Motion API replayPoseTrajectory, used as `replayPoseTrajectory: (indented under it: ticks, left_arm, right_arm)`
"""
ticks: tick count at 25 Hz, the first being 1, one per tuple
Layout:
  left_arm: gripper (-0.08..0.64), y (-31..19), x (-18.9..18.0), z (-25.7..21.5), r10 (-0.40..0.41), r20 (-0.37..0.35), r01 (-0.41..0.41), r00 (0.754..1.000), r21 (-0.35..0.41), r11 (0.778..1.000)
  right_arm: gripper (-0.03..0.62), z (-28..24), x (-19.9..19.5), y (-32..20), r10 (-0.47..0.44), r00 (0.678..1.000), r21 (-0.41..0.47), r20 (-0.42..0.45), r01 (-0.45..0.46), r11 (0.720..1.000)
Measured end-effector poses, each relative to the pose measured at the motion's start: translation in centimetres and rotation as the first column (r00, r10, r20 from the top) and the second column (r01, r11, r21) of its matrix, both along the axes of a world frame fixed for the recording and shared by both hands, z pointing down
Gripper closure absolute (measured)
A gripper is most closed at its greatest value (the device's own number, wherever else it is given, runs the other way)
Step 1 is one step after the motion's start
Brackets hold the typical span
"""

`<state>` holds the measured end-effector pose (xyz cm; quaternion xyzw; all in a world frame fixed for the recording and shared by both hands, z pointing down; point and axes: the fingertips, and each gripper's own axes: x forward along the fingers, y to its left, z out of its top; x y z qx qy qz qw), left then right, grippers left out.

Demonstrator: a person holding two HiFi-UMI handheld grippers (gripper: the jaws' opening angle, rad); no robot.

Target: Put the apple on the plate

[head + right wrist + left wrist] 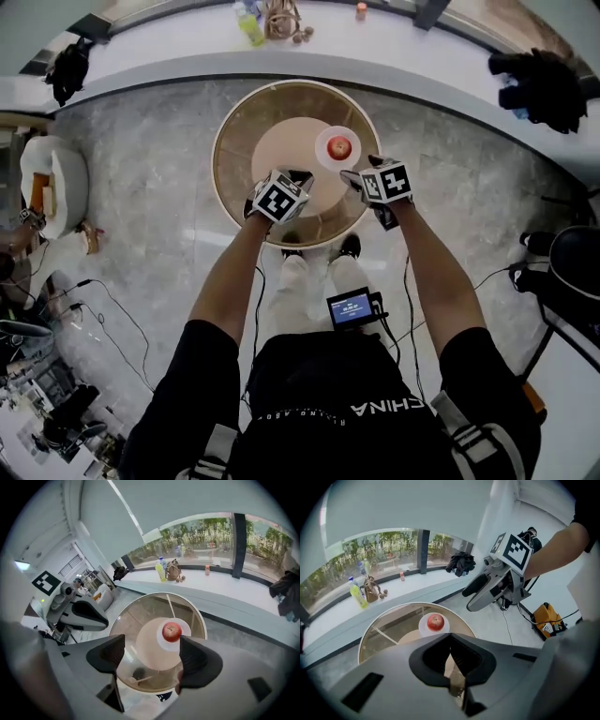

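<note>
Seen from overhead, a red apple (pixel 339 146) sits on a small white plate (pixel 324 157), at two o'clock on a round glass table (pixel 228 131). The left gripper (pixel 298 178) hovers at six o'clock and the right gripper (pixel 363 169) at four (neither touches the fruit). Only their own views reveal the jaws: the left pair is pinched together and empty, the right pair gapes wide.
</note>
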<state>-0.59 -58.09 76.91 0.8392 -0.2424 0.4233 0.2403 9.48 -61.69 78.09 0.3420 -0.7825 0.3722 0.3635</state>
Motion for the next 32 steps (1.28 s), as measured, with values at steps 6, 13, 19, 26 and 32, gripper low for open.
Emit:
replayPoseTrajectory:
  ticks: [6, 13, 19, 26, 32]
  left_arm:
    - [0.541, 6.1, -2.1, -8.8, 0.017, 0.016, -0.018, 1.0, 0.039, 0.999]
    - [0.541, 8.9, -1.1, -12.8, 0.047, 0.007, -0.048, 0.999, 0.104, 0.993]
    - [0.541, 7.6, -0.4, -15.9, -0.023, -0.028, 0.028, 0.999, 0.163, 0.986]
    - [0.541, 8.2, -0.9, -17.4, -0.108, 0.012, 0.103, 0.994, 0.219, 0.97]
    - [0.541, 12.1, -2.7, -15.4, -0.251, 0.12, 0.202, 0.96, 0.321, 0.925]
  right_arm:
    - [0.543, -11.7, -0.5, 5.3, 0.032, 0.995, 0.135, -0.092, -0.019, 0.991]
    - [0.563, -15.9, -2.2, 9.5, -0.113, 0.98, 0.18, -0.165, 0.142, 0.973]
    - [0.563, -17.8, -0.1, 8.9, -0.076, 0.978, 0.198, -0.192, 0.115, 0.974]
    - [0.563, -19.5, 1.6, 9.9, -0.062, 0.987, 0.217, -0.149, 0.094, 0.972]
    - [0.563, -17.2, 5.0, 13.9, -0.01, 0.997, 0.176, -0.072, 0.023, 0.984]
